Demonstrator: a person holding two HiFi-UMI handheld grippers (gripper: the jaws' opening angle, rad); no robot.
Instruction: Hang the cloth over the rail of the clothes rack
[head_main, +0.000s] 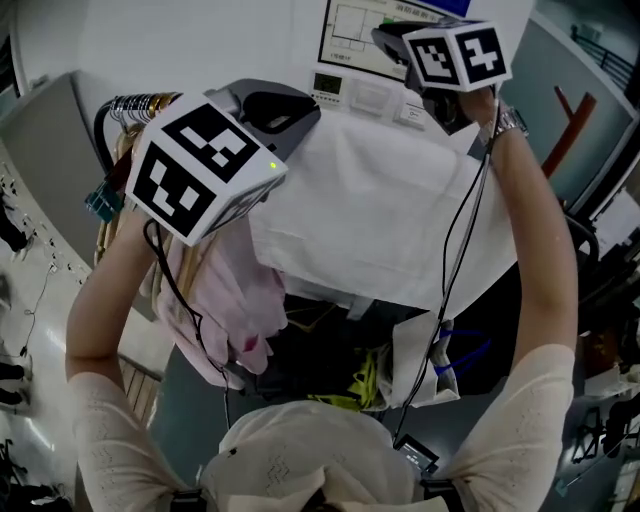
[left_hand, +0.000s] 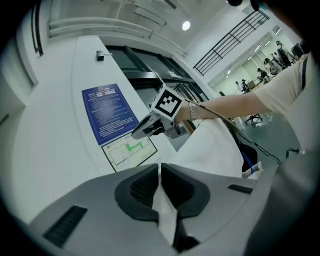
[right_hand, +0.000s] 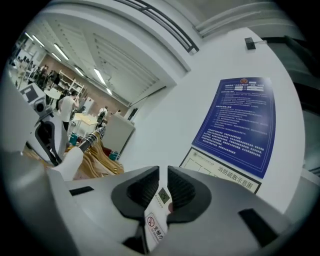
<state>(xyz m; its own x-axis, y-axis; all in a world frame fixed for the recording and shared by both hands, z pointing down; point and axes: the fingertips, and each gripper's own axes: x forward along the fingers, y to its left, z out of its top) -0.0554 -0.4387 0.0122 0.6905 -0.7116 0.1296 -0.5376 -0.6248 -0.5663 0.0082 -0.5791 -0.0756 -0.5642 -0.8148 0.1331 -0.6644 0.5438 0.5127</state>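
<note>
The white cloth (head_main: 370, 210) hangs spread out in front of the wall. Its straight top edge lines up with the metal rail (head_main: 150, 102) of the clothes rack, and the rail under it is hidden. My left gripper (head_main: 305, 105) is shut on the cloth's upper left part; cloth (left_hand: 162, 210) fills its jaws (left_hand: 160, 172). My right gripper (head_main: 385, 38) is held higher, near the wall and off the cloth. Its jaws (right_hand: 163, 175) stand a narrow gap apart, and only the wall's thermostat shows through. In the left gripper view the right gripper (left_hand: 136, 132) is clear of the cloth (left_hand: 215, 150).
Wooden hangers (head_main: 105, 215) and a pink garment (head_main: 225, 300) hang from the rail's left part (right_hand: 92, 136). A floor plan (head_main: 365, 35), a blue notice (right_hand: 242, 120) and a thermostat (head_main: 330, 85) are on the wall close behind. Bags (head_main: 420, 360) lie below the cloth.
</note>
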